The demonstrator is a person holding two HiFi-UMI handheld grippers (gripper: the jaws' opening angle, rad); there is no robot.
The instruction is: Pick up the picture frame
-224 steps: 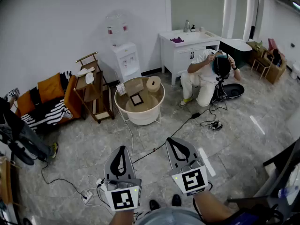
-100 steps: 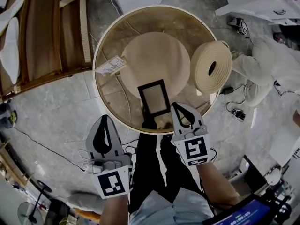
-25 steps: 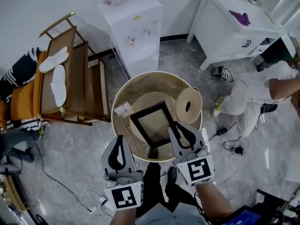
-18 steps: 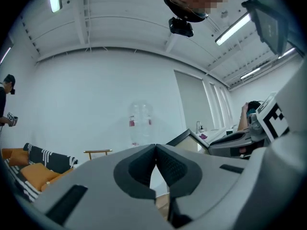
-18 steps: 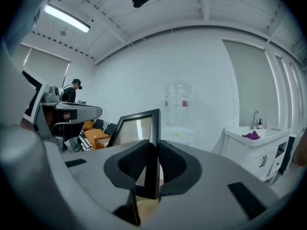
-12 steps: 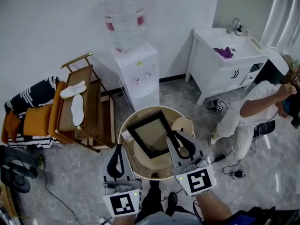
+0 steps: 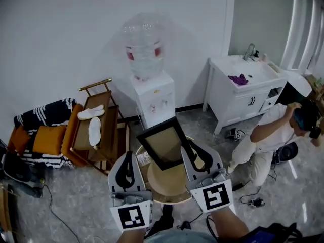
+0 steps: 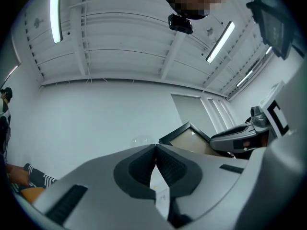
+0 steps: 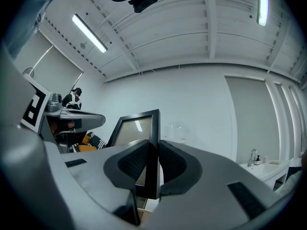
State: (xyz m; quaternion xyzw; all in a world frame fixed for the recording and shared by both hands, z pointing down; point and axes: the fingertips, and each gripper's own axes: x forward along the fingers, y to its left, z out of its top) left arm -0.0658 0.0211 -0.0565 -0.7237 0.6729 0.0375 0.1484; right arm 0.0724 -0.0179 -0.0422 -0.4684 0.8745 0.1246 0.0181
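Note:
The black picture frame (image 7: 162, 143) with a beige inside hangs tilted in the air above the round beige basket table (image 7: 164, 189). My right gripper (image 7: 187, 146) is shut on the frame's right edge; in the right gripper view the frame's edge (image 9: 153, 143) stands pinched between the pads (image 9: 132, 164) of the right gripper (image 9: 153, 150). My left gripper (image 7: 130, 158) is to the left of the frame, apart from it. In the left gripper view the left gripper (image 8: 156, 147) is shut with nothing between its jaws, and the frame (image 8: 189, 139) shows beyond it to the right.
A white water dispenser (image 7: 152, 97) stands against the wall behind the table. A wooden rack (image 7: 96, 128) with slippers is at the left, with orange cushions (image 7: 45, 138) beyond it. A white vanity (image 7: 243, 92) and a crouching person (image 7: 271, 133) are at the right.
Both grippers have risen. The frame has come up out of the round basket table with the right gripper, and the head view has tilted up toward the wall.

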